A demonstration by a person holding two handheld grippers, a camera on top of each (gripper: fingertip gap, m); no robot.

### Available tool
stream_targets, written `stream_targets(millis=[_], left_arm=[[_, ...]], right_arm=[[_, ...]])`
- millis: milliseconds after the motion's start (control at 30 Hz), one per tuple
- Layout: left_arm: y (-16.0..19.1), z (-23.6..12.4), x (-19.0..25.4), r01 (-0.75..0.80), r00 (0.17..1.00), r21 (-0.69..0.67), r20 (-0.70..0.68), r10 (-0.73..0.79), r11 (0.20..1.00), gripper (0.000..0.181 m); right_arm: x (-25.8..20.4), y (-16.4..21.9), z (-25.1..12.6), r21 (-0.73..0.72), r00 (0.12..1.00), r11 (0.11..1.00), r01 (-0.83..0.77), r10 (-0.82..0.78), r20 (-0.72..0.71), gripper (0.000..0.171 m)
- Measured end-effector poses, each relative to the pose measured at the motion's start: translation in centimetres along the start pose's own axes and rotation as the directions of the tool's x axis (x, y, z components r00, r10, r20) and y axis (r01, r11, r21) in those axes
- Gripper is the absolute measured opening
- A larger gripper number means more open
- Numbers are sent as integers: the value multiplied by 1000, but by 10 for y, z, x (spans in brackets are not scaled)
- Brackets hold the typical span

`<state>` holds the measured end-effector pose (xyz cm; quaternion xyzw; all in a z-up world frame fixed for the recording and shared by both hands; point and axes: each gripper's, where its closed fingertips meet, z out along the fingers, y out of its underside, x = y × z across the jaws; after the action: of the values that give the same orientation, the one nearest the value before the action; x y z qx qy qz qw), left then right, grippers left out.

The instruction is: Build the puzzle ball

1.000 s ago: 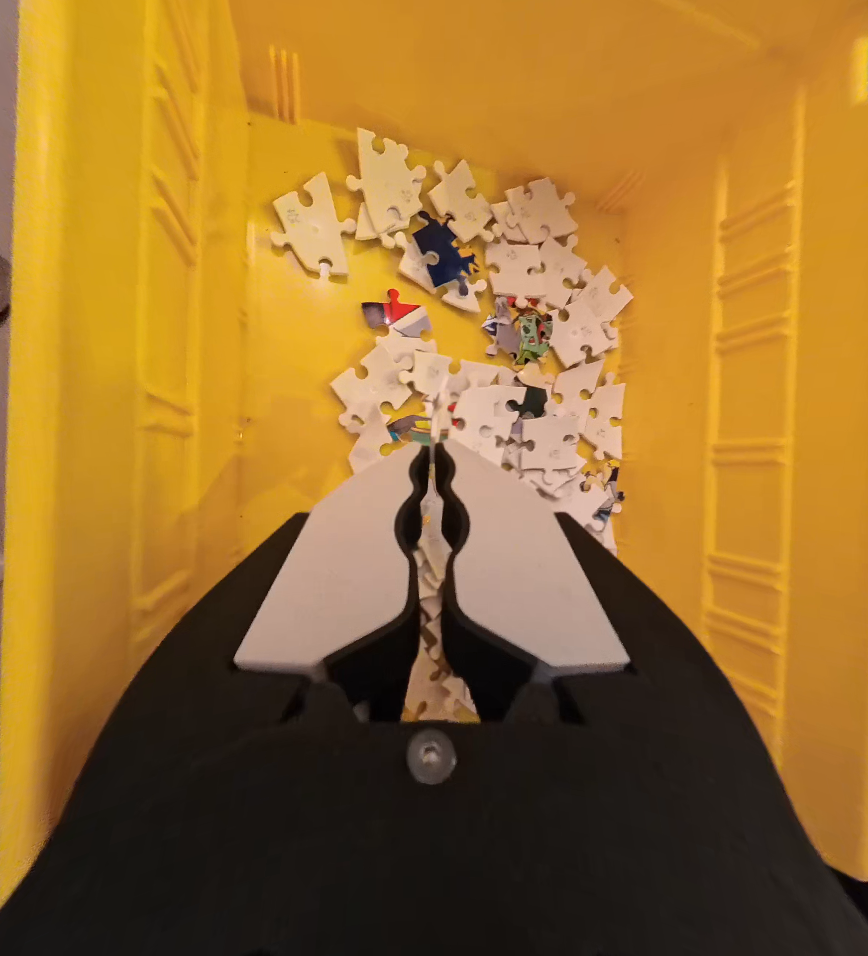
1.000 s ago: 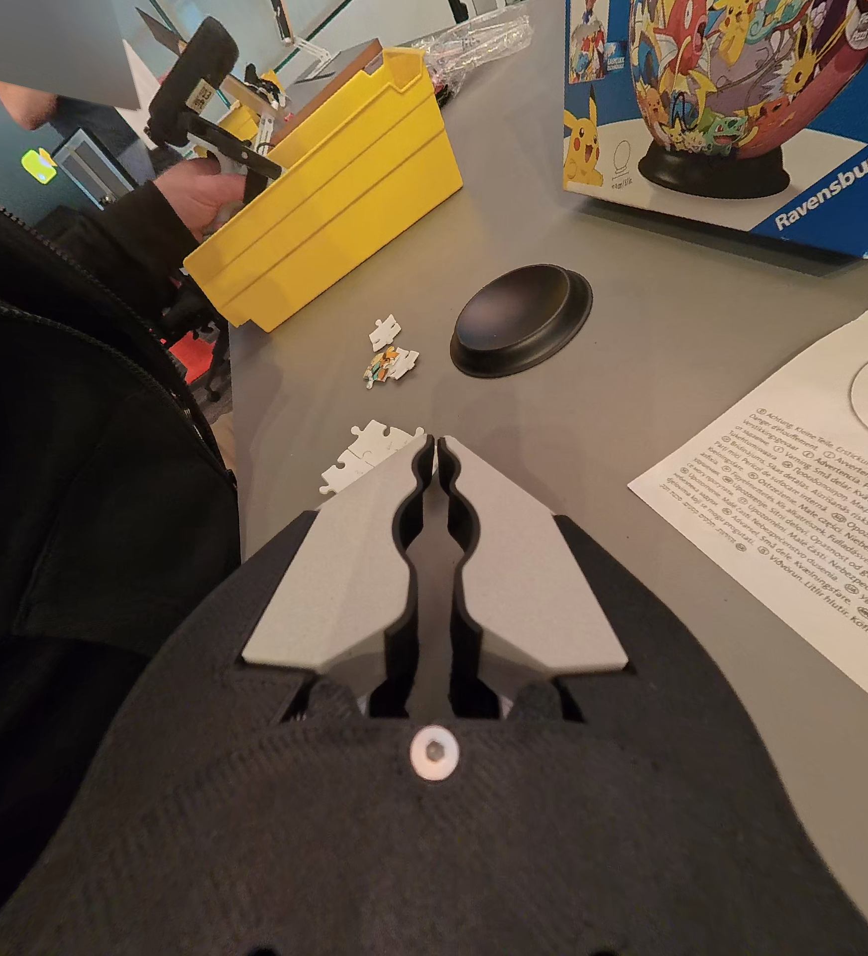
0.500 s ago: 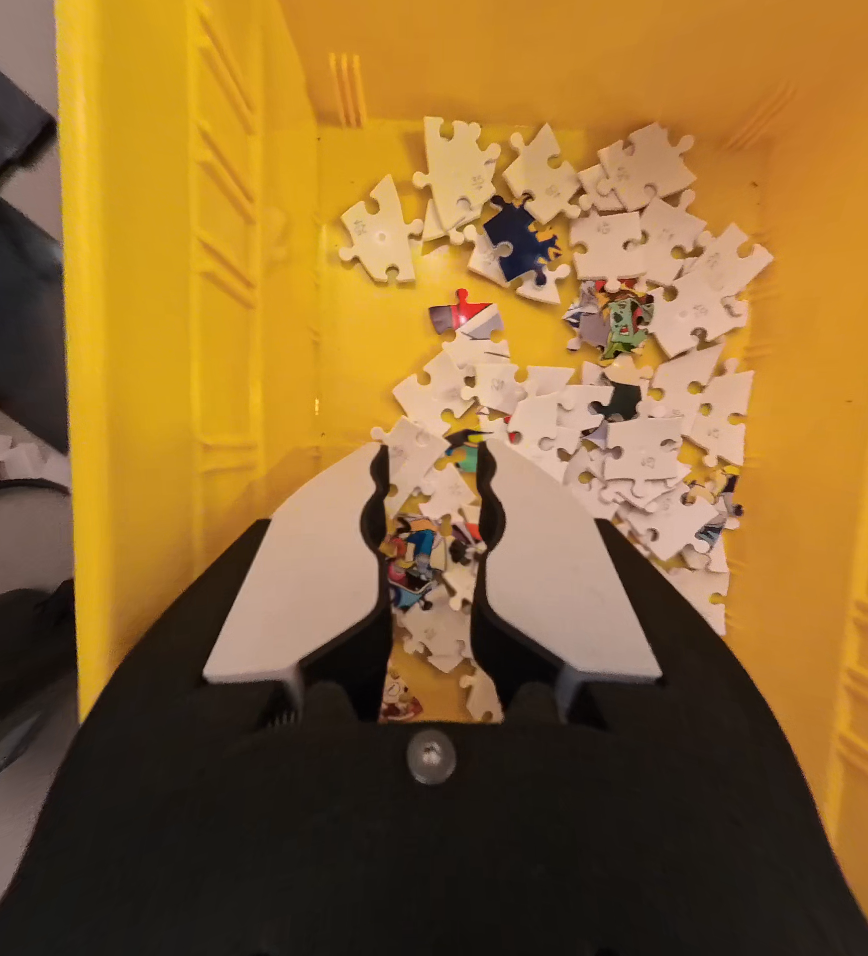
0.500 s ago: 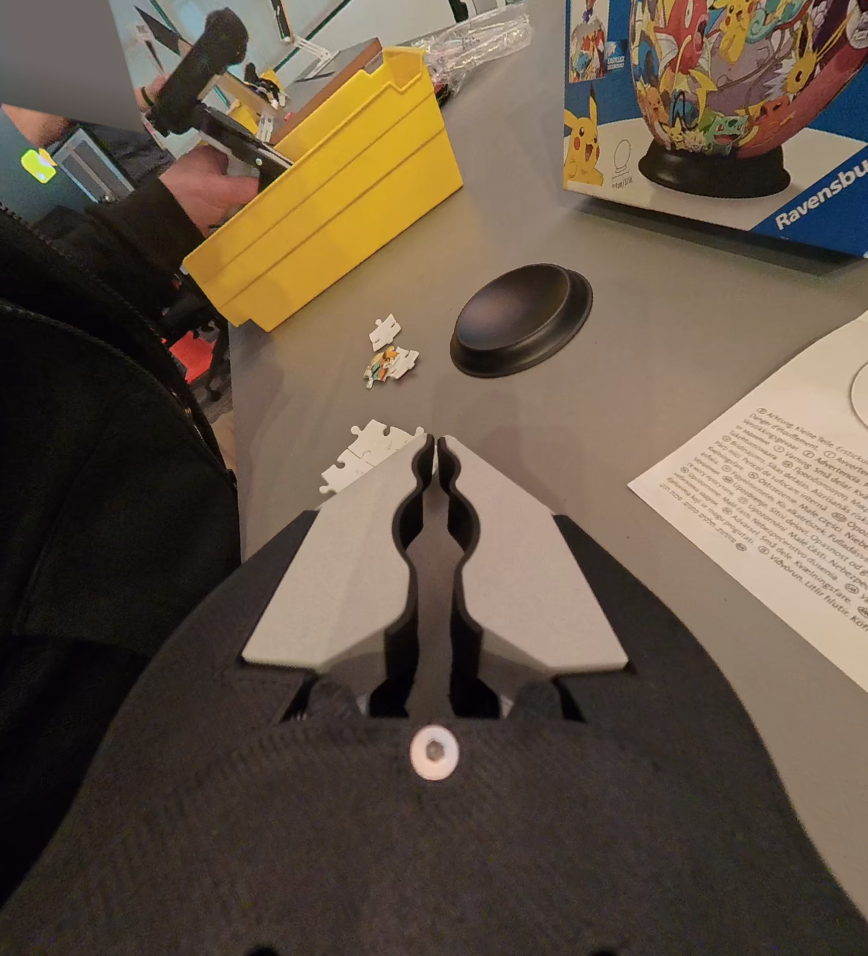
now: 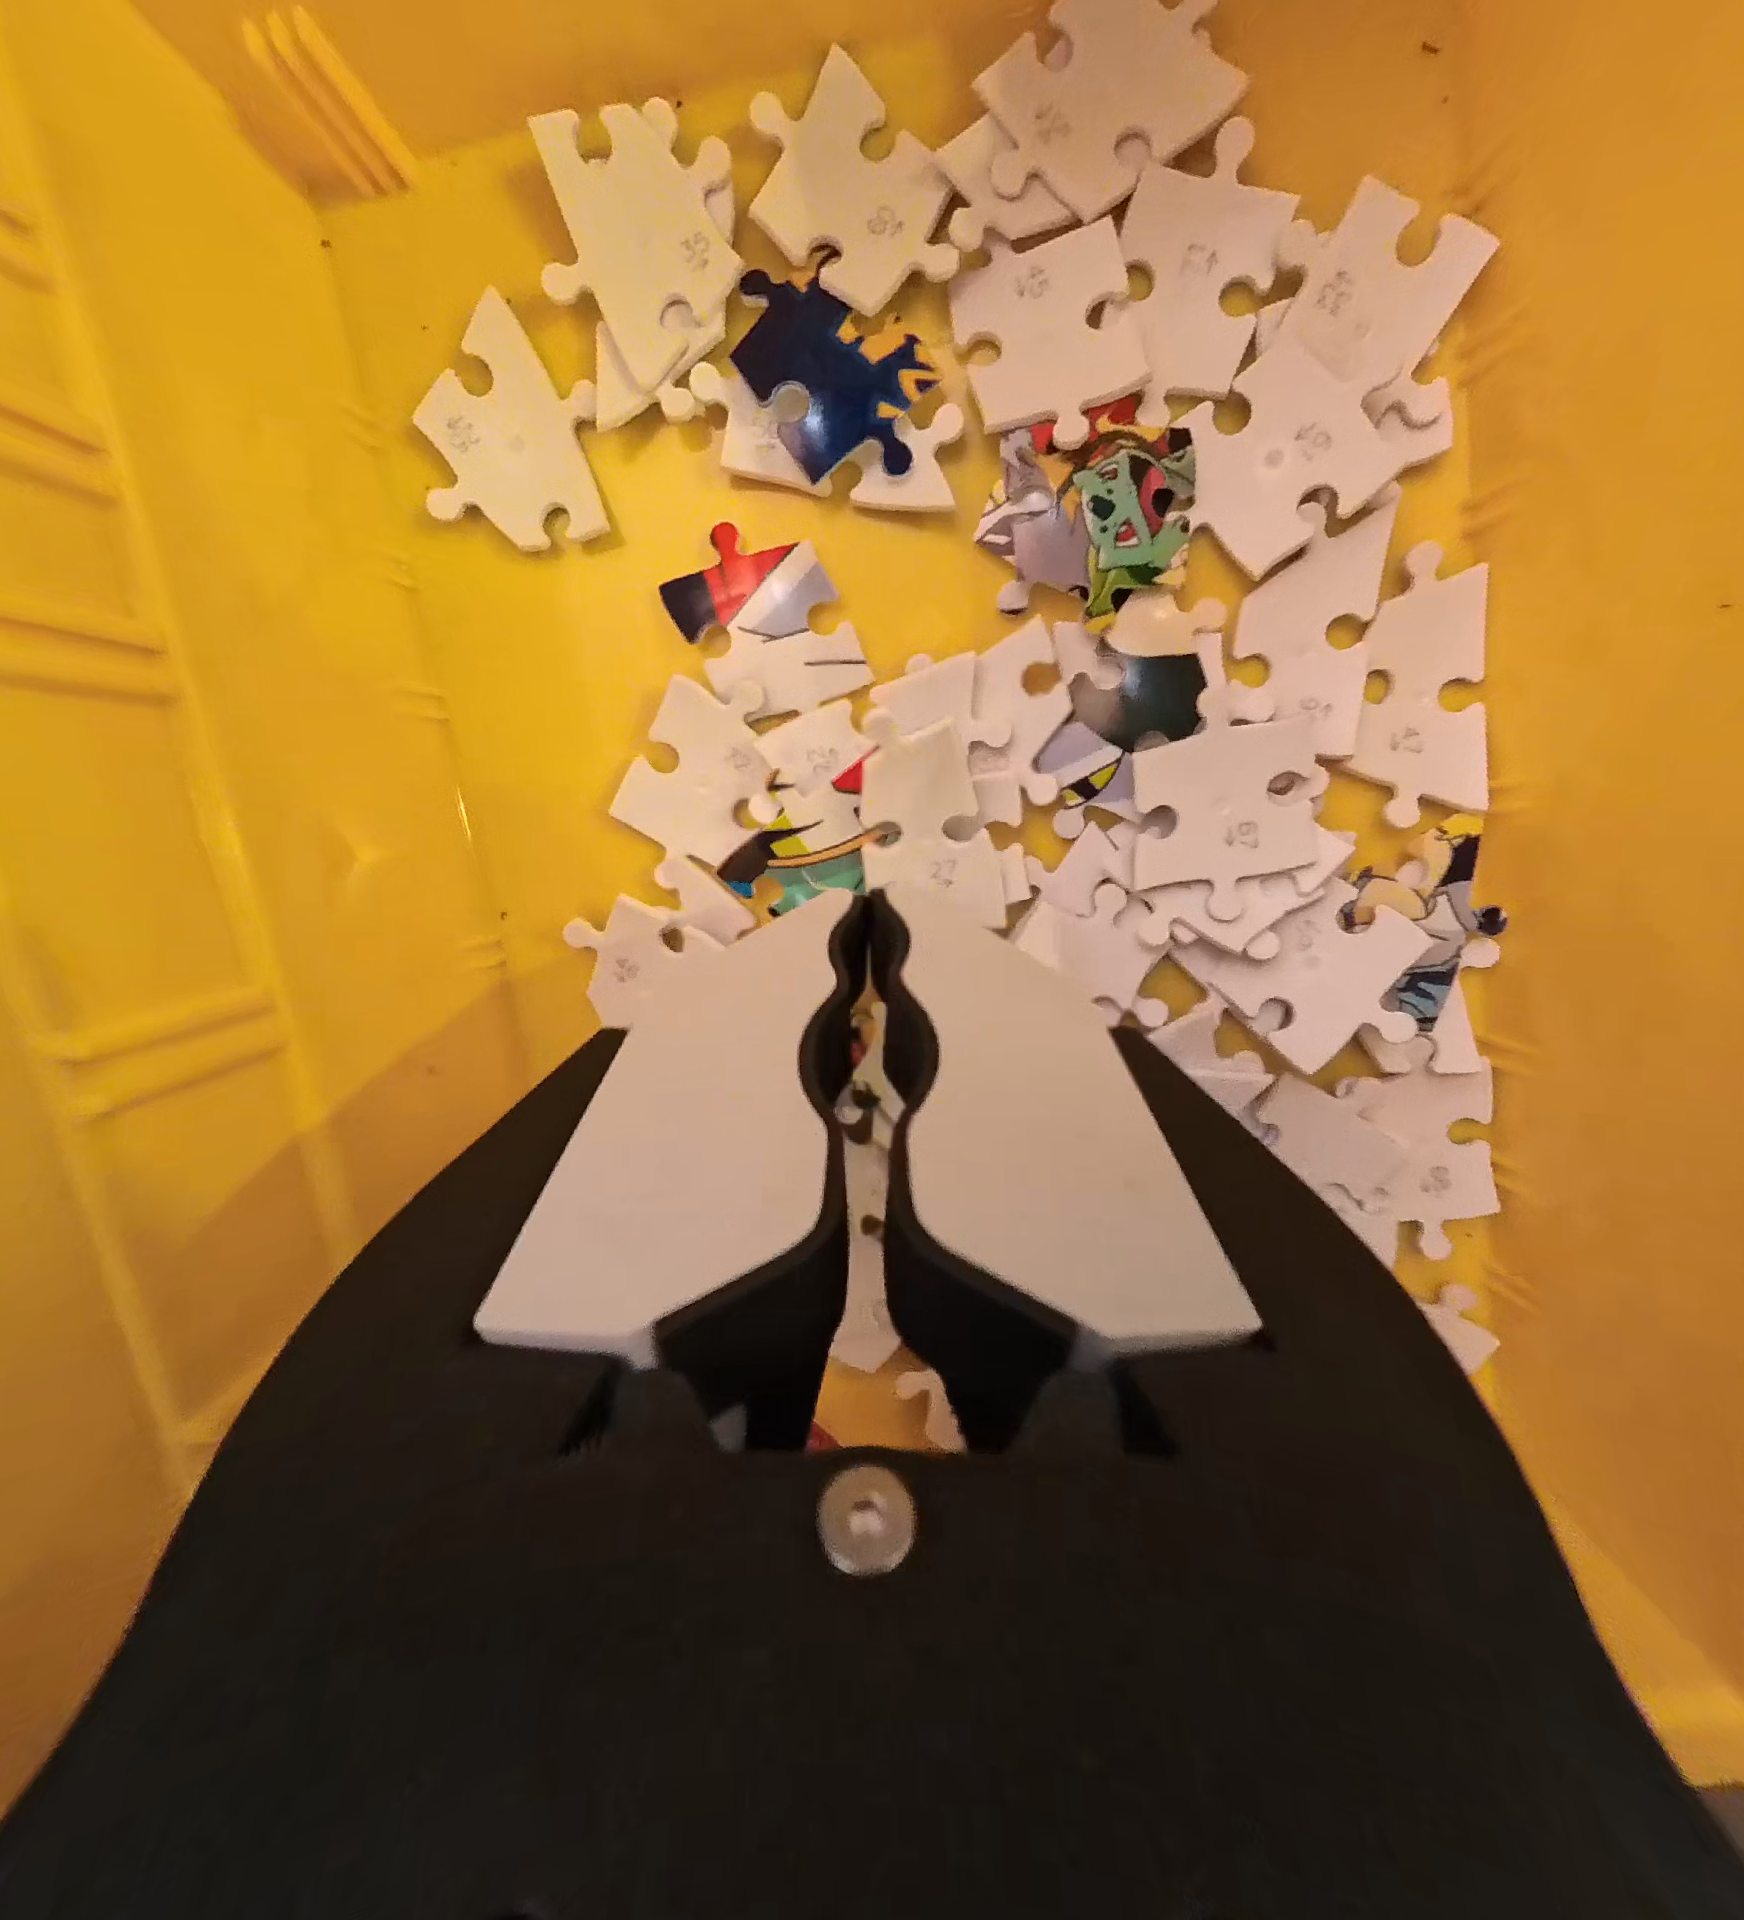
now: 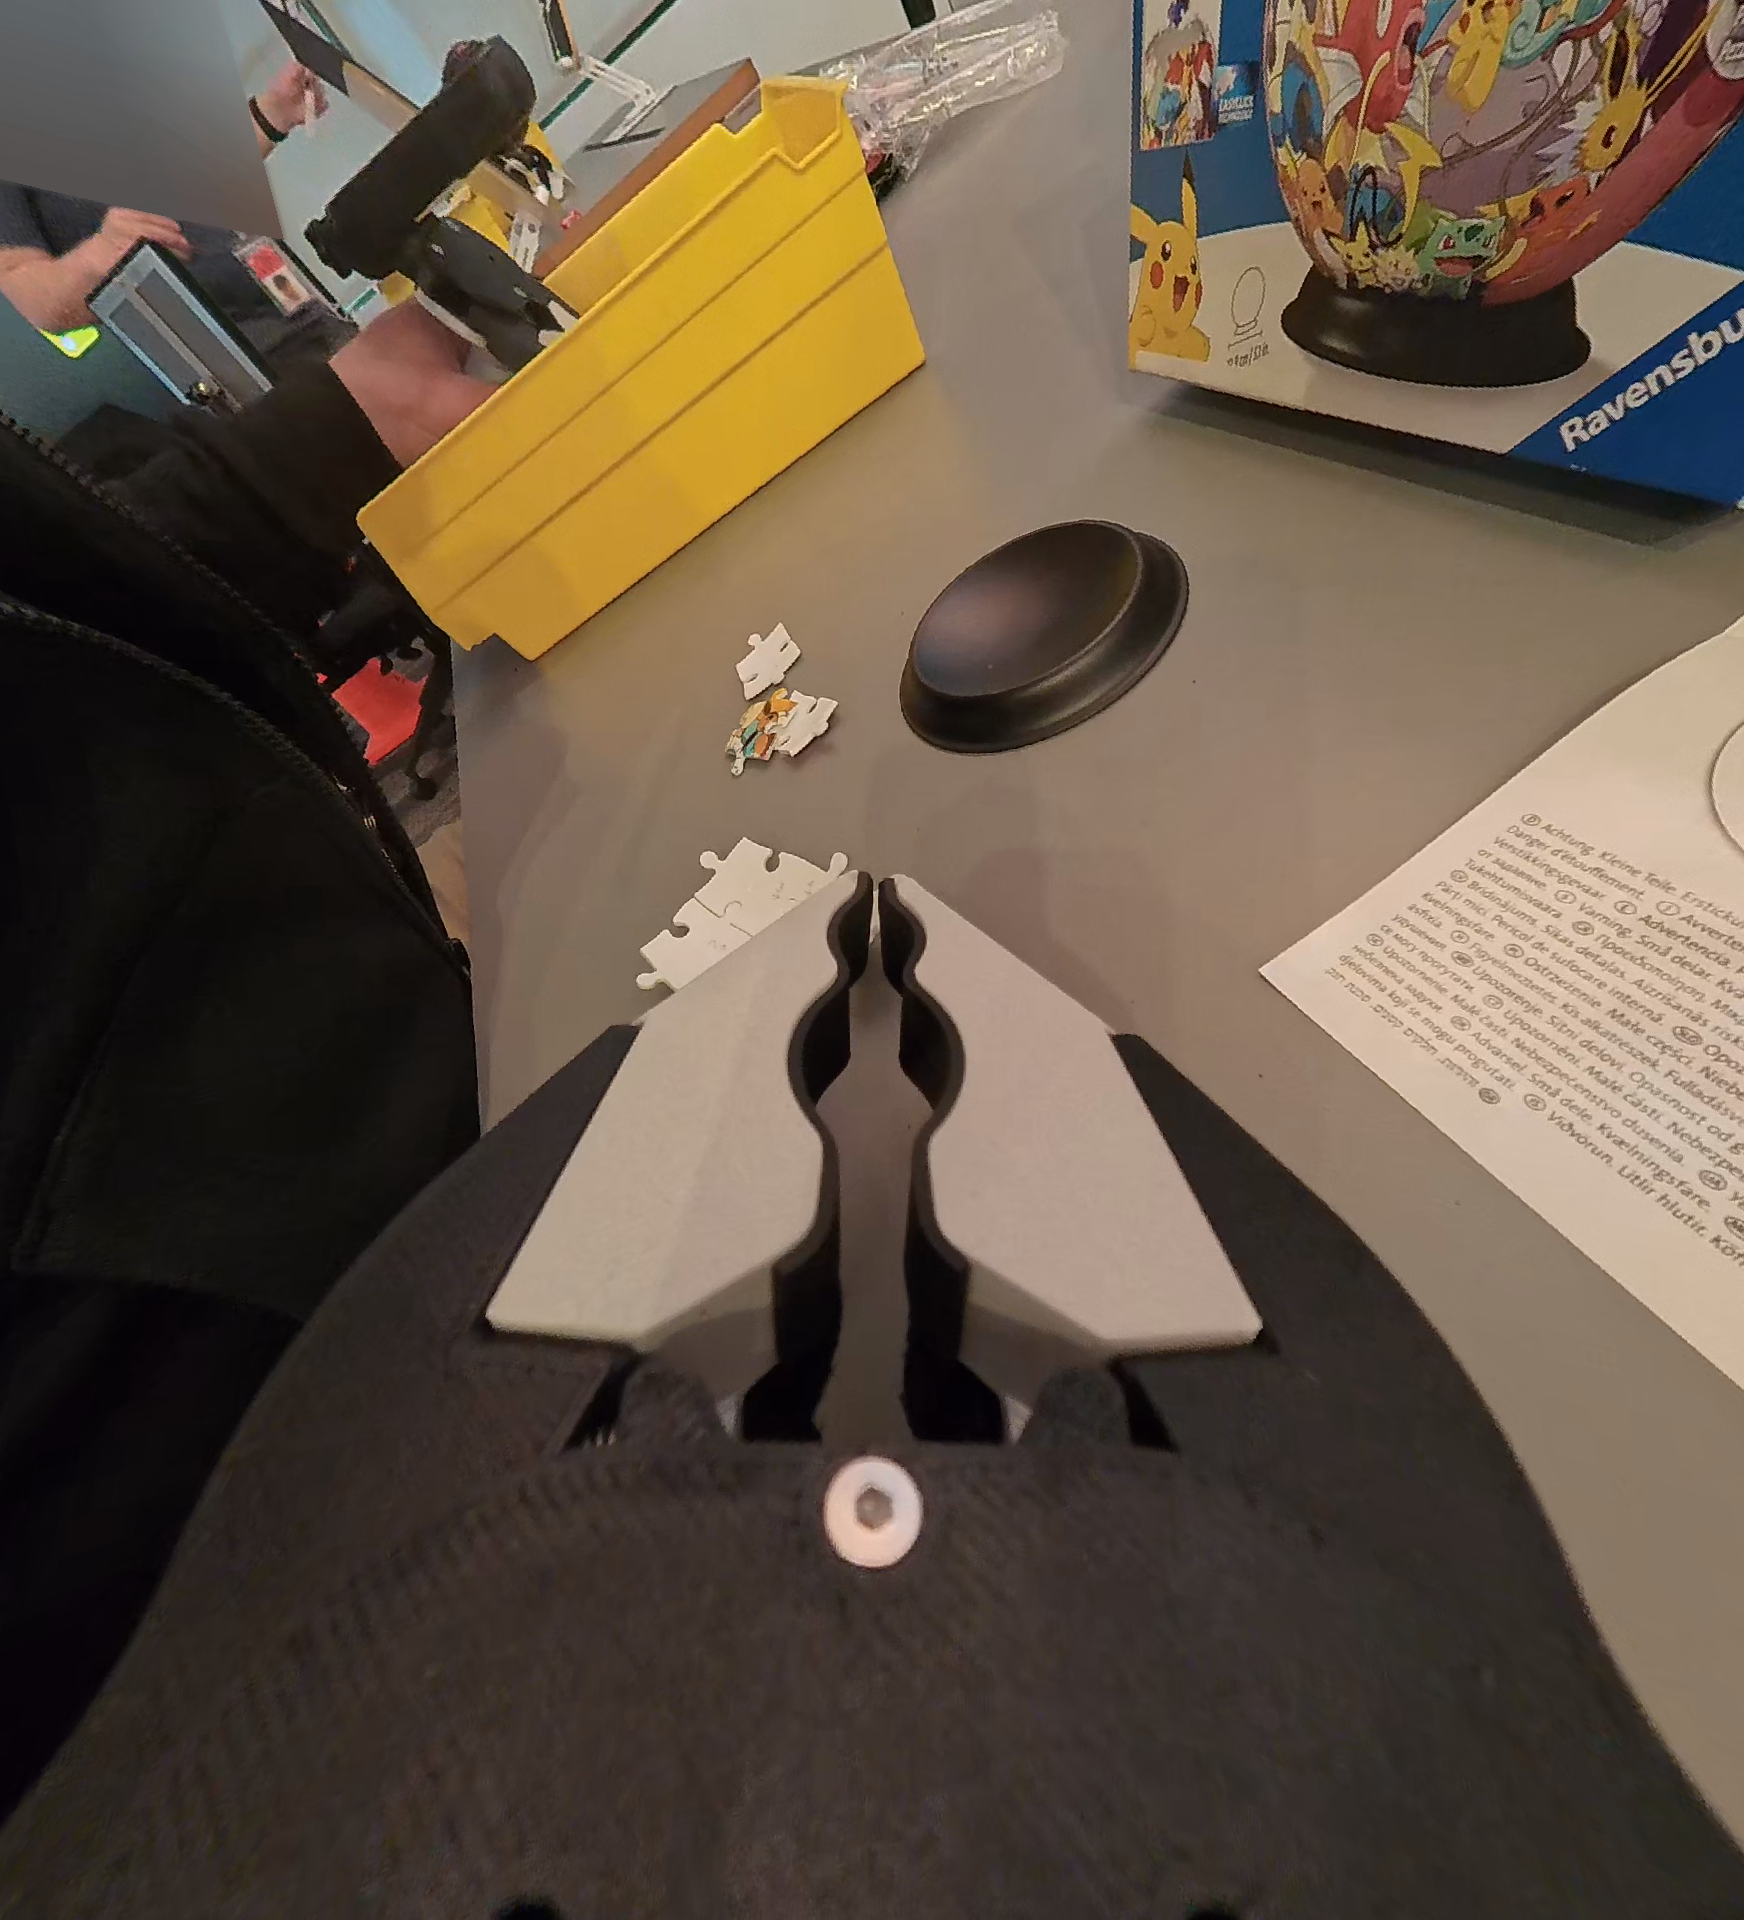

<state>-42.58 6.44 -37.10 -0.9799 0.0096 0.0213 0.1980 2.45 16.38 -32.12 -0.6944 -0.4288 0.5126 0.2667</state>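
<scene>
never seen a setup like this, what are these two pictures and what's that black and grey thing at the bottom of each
Each picture comes from a camera on a hand-held two-finger gripper. The left gripper reaches into a yellow bin of loose puzzle pieces, its fingers closed at the tips; whether it pinches a piece, I cannot tell. The right gripper hovers shut and empty over a grey table with a black stand, a few pieces, the puzzle box and an instruction sheet.

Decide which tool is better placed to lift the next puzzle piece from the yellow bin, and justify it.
Left. The left tool is inside the yellow bin, tips closed at a white puzzle piece. The right tool hovers over the grey table, outside the bin.
</scene>
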Motion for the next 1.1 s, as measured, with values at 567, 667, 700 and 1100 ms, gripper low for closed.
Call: stream_targets(millis=[567,667,700,1100], left_arm=[[-2,2,-4,-54,998,-27,13,55,998,37],[-4,3,-7,-52,999,-30,12,52,998,45],[-4,4,-4,-49,999,-33,-9,48,998,40],[-13,4,26,-3,972,-15,-235,0,1000,41]], right_arm=[[0,0,0,-1,1000,1000,-2,2,1,0],[0,0,0,-1,1000,1000,-2,2,0,0],[0,0,0,-1,1000,1000,-2,2,1,0],[0,0,0,1,1000,1000,-6,6,2,0]])
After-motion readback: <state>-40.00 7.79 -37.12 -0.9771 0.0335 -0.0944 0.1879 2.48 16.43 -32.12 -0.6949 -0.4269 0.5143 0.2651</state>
